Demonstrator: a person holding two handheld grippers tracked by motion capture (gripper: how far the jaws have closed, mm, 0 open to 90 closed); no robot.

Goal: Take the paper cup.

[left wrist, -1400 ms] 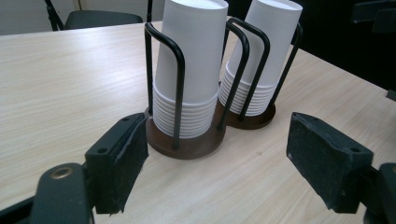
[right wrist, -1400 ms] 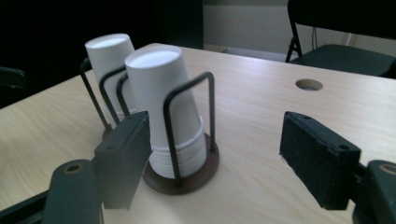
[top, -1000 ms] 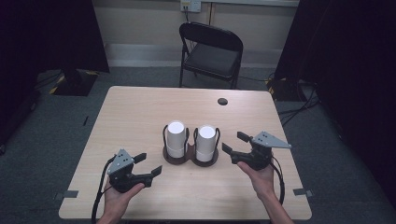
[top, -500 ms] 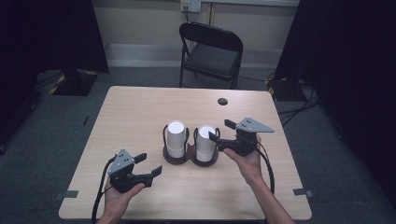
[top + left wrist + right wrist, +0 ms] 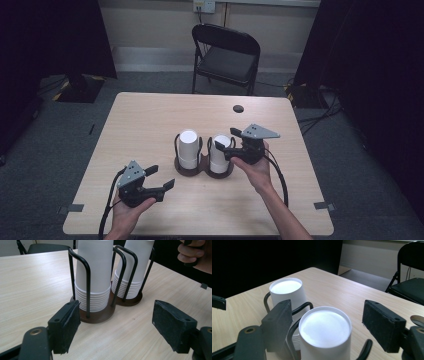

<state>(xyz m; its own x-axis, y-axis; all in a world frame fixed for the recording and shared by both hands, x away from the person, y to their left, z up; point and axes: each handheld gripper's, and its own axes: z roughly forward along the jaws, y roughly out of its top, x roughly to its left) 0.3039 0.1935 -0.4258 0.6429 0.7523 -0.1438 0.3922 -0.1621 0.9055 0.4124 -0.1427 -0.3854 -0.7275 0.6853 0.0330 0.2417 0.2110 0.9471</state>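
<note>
Two stacks of white paper cups stand upside down in a dark two-well wire holder at the centre of the wooden counter in the high view. The left stack and the right stack stand side by side, each ringed by black wire loops rising from a round brown base.

The right gripper sits just right of centre in the high view, level with the top of the right stack. In the right gripper view its jaws straddle the top cup at lower centre, a gap showing on each side, so the pads do not press on it. The jaws have just been closing, with the cup between them. The left stack appears behind, at upper left of that view.

The left gripper rests at lower left of the high view, well apart from the holder, jaws spread wide with nothing between them. In the left gripper view the holder stands at centre, beyond the open pads, both stacks upright in it. A black folding chair stands behind the counter, at top centre of the high view.
</note>
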